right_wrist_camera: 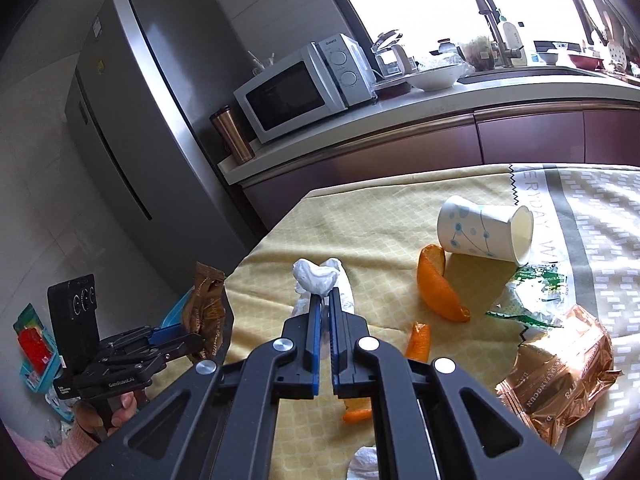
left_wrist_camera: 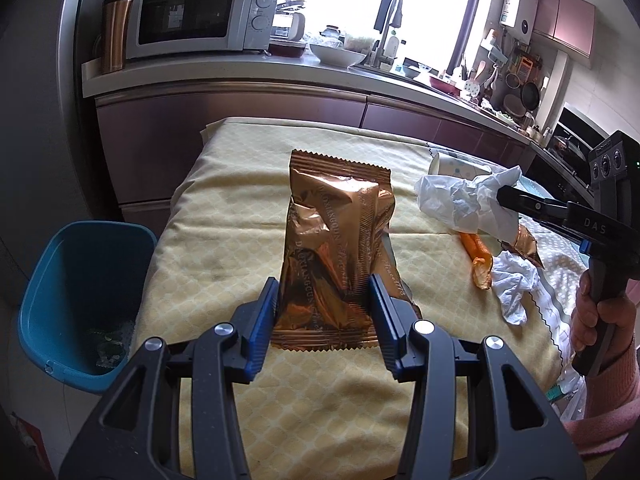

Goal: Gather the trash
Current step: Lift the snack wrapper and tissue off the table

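Observation:
My left gripper [left_wrist_camera: 324, 292] is shut on a copper foil snack bag [left_wrist_camera: 336, 232], its blue pads pressing the bag's lower sides; the bag stands upright above the yellow tablecloth [left_wrist_camera: 224, 208]. In the right wrist view the same gripper [right_wrist_camera: 192, 340] holds the bag [right_wrist_camera: 206, 300] past the table's left edge. My right gripper [right_wrist_camera: 326, 296] is shut on a crumpled white tissue [right_wrist_camera: 316, 274], lifted off the cloth. The left wrist view shows that gripper [left_wrist_camera: 504, 196] at the right with the tissue [left_wrist_camera: 460, 200] bunched around its tips. A blue bin [left_wrist_camera: 80, 280] stands on the floor left of the table.
On the cloth lie a tipped paper cup [right_wrist_camera: 484, 232], orange peels [right_wrist_camera: 438, 284], a second copper bag [right_wrist_camera: 560, 376], a green-printed clear wrapper [right_wrist_camera: 532, 292] and another white tissue [left_wrist_camera: 512, 284]. A counter with a microwave [left_wrist_camera: 192, 16] runs behind; a fridge [right_wrist_camera: 132, 120] stands left.

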### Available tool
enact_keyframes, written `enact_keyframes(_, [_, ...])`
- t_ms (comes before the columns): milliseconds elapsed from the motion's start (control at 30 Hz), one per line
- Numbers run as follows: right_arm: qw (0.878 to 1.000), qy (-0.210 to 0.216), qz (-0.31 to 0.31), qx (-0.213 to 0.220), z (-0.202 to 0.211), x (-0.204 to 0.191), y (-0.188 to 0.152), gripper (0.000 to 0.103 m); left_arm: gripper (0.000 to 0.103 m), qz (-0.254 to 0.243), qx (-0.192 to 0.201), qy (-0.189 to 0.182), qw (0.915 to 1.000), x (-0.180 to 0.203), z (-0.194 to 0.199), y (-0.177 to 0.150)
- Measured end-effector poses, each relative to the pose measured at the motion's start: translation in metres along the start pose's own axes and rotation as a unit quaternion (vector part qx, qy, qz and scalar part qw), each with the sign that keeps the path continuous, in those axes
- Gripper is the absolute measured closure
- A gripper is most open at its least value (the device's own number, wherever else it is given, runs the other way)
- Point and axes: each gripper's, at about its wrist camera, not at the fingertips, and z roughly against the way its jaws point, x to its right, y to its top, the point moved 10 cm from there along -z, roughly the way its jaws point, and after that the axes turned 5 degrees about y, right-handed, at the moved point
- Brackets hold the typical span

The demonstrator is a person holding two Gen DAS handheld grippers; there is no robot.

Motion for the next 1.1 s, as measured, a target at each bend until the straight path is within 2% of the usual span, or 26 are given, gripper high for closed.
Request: enact_keyframes(1100, [0.998,0.057,0.021,-0.016,-0.027,-0.045,-0.005,0.100,0.058,0.021,0.011,0.030,0.9993,-0.029,0.024,-0.005])
